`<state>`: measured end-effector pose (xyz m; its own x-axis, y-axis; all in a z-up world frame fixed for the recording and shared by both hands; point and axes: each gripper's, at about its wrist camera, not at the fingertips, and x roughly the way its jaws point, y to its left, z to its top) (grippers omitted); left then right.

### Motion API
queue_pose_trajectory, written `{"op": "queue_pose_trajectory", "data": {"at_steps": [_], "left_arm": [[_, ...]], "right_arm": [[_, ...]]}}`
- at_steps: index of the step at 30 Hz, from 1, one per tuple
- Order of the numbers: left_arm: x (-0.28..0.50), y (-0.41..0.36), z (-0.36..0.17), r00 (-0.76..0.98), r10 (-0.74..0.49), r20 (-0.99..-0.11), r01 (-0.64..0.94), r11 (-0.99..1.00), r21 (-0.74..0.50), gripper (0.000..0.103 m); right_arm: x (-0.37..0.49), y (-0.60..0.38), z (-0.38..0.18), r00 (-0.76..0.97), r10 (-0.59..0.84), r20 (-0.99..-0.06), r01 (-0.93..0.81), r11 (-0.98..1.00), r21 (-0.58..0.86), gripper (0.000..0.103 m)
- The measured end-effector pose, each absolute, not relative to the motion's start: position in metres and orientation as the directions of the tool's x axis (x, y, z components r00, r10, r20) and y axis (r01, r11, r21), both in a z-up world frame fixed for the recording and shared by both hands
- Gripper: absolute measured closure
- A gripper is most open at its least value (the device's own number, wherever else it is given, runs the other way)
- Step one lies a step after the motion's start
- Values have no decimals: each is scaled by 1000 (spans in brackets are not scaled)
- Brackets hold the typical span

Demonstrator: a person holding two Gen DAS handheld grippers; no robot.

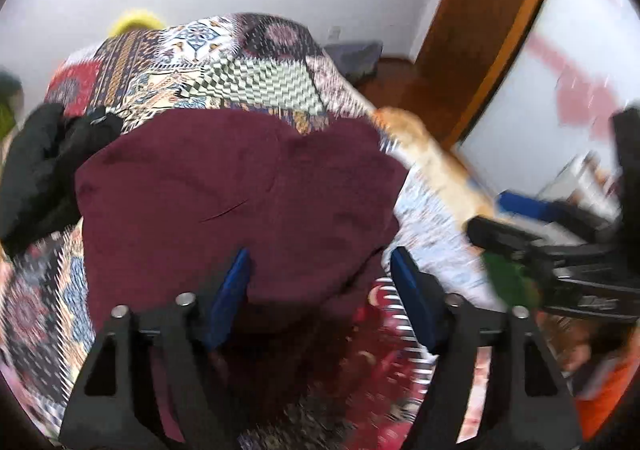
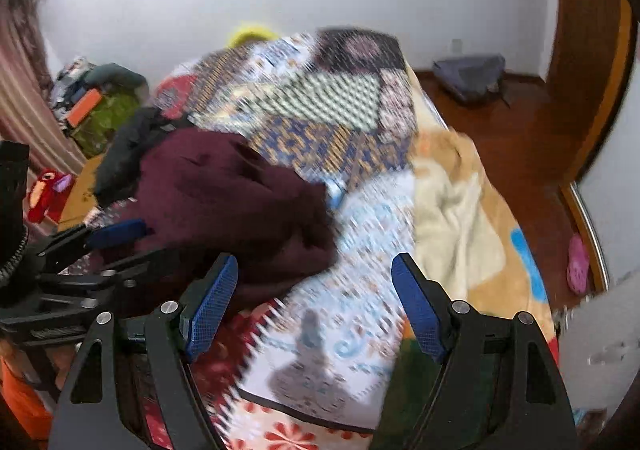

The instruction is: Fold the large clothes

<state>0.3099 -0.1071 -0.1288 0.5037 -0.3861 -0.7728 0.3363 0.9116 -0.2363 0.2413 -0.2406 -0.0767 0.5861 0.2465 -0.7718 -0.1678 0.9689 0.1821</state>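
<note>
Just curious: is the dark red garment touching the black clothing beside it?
Touching. In the left wrist view the maroon garment overlaps the black clothing's edge with no bedspread showing between; the right wrist view agrees.

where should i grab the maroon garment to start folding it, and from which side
Probably the near hem of the maroon garment, approached from the bed's near edge. It lies bunched on the patterned quilt, its closest edge hanging toward the open left gripper, which already straddles it. The open right gripper could take the loose right-hand edge.

Maroon garment (image 1: 240,186), multicolour patchwork bedspread (image 1: 248,62)
</note>
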Motion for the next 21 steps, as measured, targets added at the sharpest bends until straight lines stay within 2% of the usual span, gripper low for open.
{"op": "queue_pose_trajectory", "data": {"at_steps": [3, 4, 6, 8, 12, 17, 21], "left_arm": [[304, -81, -103, 562, -376, -737, 289, 924, -251, 29], [304, -74, -100, 580, -361, -730, 274, 931, -242, 26], [300, -53, -94, 634, -304, -711, 227, 952, -205, 13], [299, -33, -95, 666, -230, -710, 159, 973, -167, 10], [310, -10, -127, 600, -163, -783, 93, 987, -134, 11], [309, -11, -185, 468, -191, -863, 147, 980, -138, 9], [291, -9, -217, 430, -213, -877, 159, 975, -158, 7]], "right_arm": [[242, -227, -68, 593, 301, -747, -235, 952, 196, 27], [247, -219, -67, 585, 316, -747, -258, 946, 199, 26], [253, -205, -66, 575, 328, -750, -287, 939, 190, 26], [262, -190, -67, 572, 340, -747, -321, 930, 179, 26], [270, -175, -81, 548, 330, -769, -330, 930, 164, 26], [280, -182, -118, 515, 224, -828, -297, 952, 73, 25], [281, -214, -140, 437, 297, -849, -273, 943, 189, 22]]}}
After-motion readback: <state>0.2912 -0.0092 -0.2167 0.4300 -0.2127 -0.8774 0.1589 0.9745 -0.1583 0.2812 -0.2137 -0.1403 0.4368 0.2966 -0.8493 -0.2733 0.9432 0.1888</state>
